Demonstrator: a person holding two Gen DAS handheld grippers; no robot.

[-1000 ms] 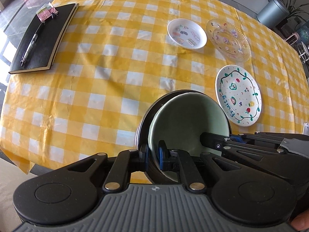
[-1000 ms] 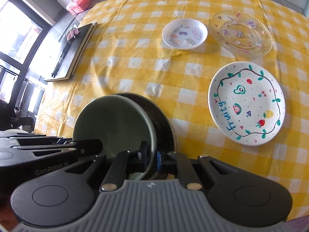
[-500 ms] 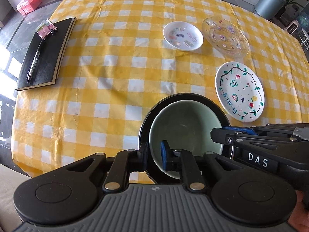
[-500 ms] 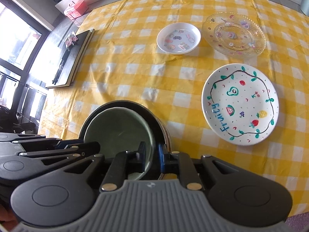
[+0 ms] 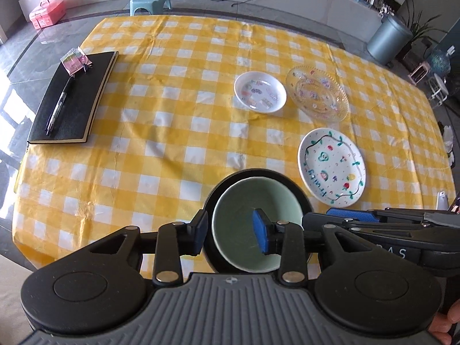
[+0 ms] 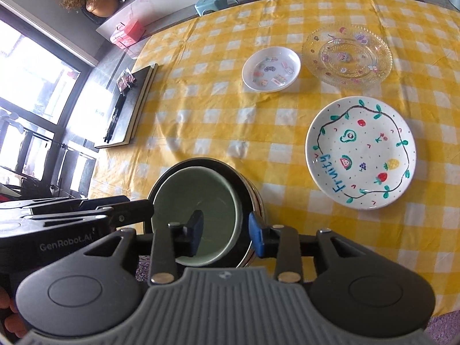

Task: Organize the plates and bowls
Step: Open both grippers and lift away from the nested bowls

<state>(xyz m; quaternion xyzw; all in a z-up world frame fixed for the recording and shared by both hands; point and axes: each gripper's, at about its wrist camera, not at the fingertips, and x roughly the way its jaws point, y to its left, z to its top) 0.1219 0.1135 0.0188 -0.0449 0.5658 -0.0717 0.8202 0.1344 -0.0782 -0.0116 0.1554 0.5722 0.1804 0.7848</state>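
Observation:
A pale green bowl [image 5: 247,201] sits nested inside a black bowl [image 5: 296,189] on the yellow checked tablecloth at the near edge; both show in the right wrist view, the green bowl [image 6: 201,198] and the black bowl [image 6: 244,184]. My left gripper [image 5: 233,230] is open, its jaws astride the bowls' left rims. My right gripper [image 6: 227,230] is open, astride their right rims. A white "Fruity" plate [image 6: 360,156] lies to the right. A small white dish [image 6: 271,67] and a clear glass plate [image 6: 348,54] lie further back.
A black notebook [image 5: 74,100] with a pen and a clip on it lies at the table's left side. The yellow checked cloth [image 5: 172,115] covers the table. The table's near edge is just below the bowls.
Both grippers have opened and let go of the bowl rims. The nested bowls now rest on the table, and both grippers have drawn back and up.

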